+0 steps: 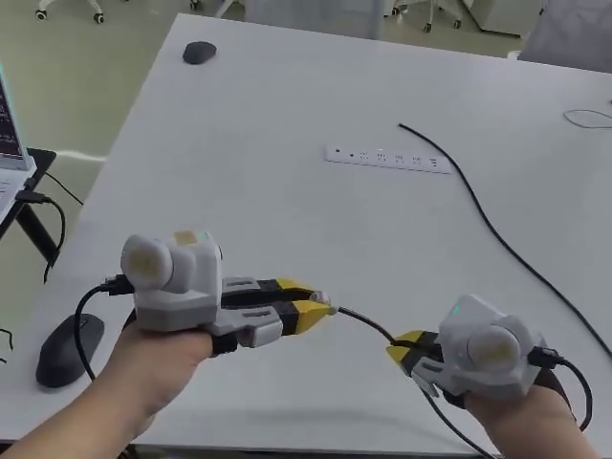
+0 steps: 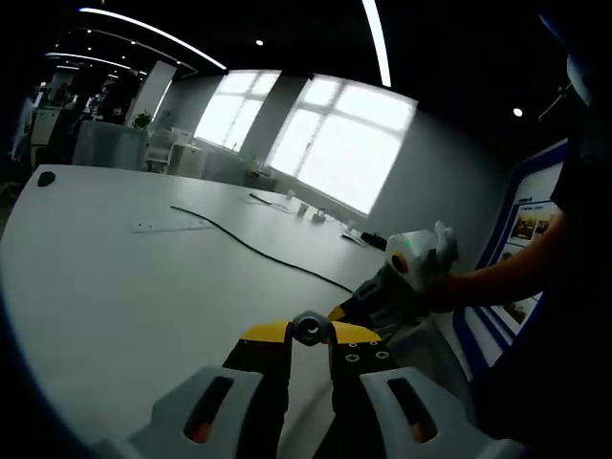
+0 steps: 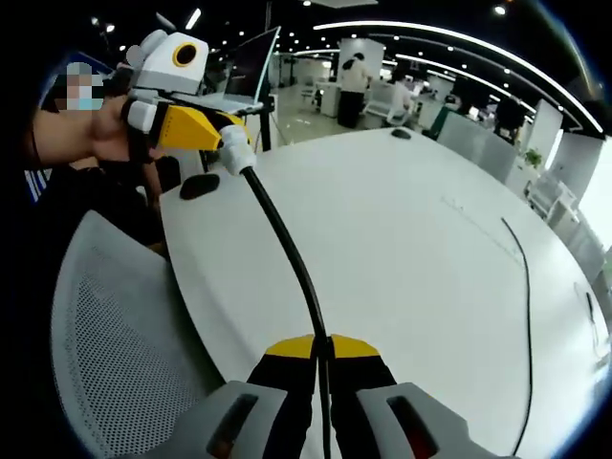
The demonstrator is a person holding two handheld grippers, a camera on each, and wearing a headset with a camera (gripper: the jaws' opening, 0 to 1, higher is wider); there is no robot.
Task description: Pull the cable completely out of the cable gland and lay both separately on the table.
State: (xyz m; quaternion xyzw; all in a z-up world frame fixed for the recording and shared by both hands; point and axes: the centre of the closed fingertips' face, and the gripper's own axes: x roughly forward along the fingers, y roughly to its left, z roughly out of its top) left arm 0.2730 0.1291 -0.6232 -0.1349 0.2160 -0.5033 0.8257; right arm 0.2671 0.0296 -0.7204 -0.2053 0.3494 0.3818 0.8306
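The cable gland (image 1: 326, 304), a small whitish piece, sits pinched between the yellow jaw tips of the left gripper (image 1: 316, 310), held up off the bench (image 1: 287, 105) near its front edge. The black cable (image 1: 365, 323) is seated in the gland. It runs out in a shallow sag straight across to the right gripper (image 1: 400, 348), whose jaws are pressed together on it.

In the right gripper view, the cable climbs from between those closed jaws up to the gland's pale end, with the left gripper clamped around it. In the left gripper view, the gland's round end shows right at the jaw tips, and the right gripper is just beyond.

Further out on the bench lie a white power strip (image 1: 387, 159), a long black cord (image 1: 497, 237) trailing past it, and a dark mouse (image 1: 199, 53) at the far corner.
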